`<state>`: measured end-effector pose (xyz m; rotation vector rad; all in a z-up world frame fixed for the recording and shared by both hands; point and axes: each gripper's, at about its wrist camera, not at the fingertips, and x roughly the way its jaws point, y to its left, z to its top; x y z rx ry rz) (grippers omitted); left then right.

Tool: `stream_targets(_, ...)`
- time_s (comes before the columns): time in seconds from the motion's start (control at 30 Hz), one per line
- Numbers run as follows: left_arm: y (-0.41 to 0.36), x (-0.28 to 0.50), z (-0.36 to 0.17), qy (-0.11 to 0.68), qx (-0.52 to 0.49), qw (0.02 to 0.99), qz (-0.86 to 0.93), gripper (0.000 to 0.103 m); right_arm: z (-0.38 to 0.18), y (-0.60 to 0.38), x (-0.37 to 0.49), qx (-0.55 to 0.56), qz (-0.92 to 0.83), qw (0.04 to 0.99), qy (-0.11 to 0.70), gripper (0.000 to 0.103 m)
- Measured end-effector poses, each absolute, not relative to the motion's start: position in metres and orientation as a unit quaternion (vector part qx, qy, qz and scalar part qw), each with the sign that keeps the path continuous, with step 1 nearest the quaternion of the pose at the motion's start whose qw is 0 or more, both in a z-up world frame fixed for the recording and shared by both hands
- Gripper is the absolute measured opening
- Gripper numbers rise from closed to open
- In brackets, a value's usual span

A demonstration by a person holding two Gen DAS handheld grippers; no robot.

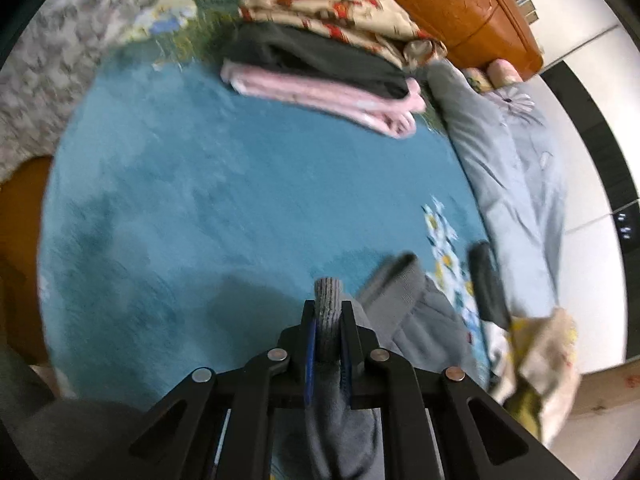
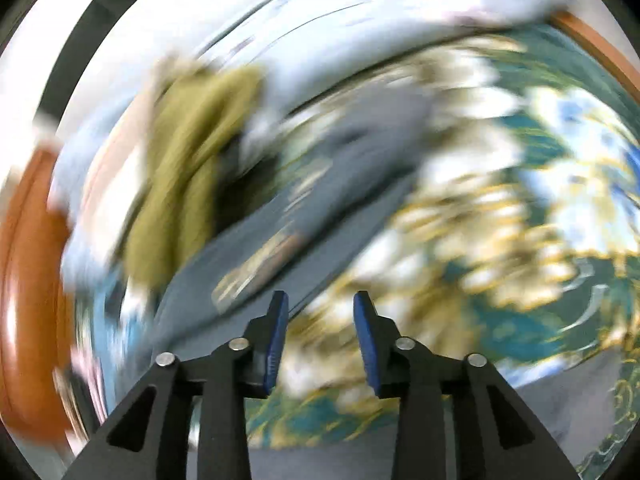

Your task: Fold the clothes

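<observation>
My left gripper [image 1: 328,320] pinches the ribbed hem of a grey garment [image 1: 416,320] near the blanket's [image 1: 200,200] right edge for folding, my right gripper [image 2: 320,320] gapes empty, and a folded stack [image 1: 320,60] waits at the far edge.

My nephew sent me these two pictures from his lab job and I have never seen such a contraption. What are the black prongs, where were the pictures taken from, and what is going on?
The black prongs are two-finger grippers that a person holds, one in each hand, each with a camera looking along its fingers.

The left gripper is shut on a grey garment, pinching its ribbed edge over a blue blanket. Farther back sits a stack of folded clothes: pink at the bottom, dark grey, then a floral piece on top. A pale blue quilt lies to the right.

The right gripper is open and holds nothing. Its picture is badly blurred by motion; an olive-green cloth and patterned fabric show.
</observation>
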<state>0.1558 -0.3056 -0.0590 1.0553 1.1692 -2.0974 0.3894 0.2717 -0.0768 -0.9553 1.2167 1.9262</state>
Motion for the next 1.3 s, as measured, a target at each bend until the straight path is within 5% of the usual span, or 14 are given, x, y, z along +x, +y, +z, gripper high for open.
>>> stream_targets(0.1, -0.314, 0.152, -0.053, 0.397, 0.383, 0.294, -0.781, 0.002, -0.084, 0.301, 0.396, -0.344, 0.728, 0.346, 0.482, 0.049)
stream_targets(0.53, -0.320, 0.148, -0.070, 0.449, 0.394, 0.242, -0.765, 0.003, -0.137, 0.356, 0.356, -0.364, 0.686, 0.379, 0.503, 0.047)
stream_targets(0.63, -0.321, 0.148, -0.074, 0.462, 0.397, 0.238, -0.756, 0.003, -0.138, 0.357, 0.353, -0.361, 0.685, 0.365, 0.517, 0.013)
stream_targets(0.83, -0.321, 0.145, -0.080, 0.474, 0.405, 0.230, -0.747, 0.003, -0.104, 0.361, 0.369, -0.321, 0.719, 0.361, 0.500, 0.004)
stream_targets(1.07, -0.322, 0.141, -0.086, 0.484, 0.414, 0.221, -0.739, 0.003, -0.104, 0.361, 0.370, -0.367, 0.715, 0.380, 0.457, 0.008)
stream_targets(1.13, -0.323, 0.140, -0.088, 0.486, 0.416, 0.218, -0.737, 0.004, -0.094, 0.356, 0.368, -0.364, 0.718, 0.391, 0.446, 0.018)
stream_targets(1.2, -0.324, 0.140, -0.089, 0.491, 0.415, 0.216, -0.734, 0.006, -0.069, 0.342, 0.367, -0.350, 0.729, 0.423, 0.408, 0.040)
stream_targets(1.3, -0.326, 0.142, -0.092, 0.507, 0.408, 0.211, -0.729, 0.012, -0.025, 0.302, 0.340, -0.342, 0.786, 0.408, 0.314, 0.040)
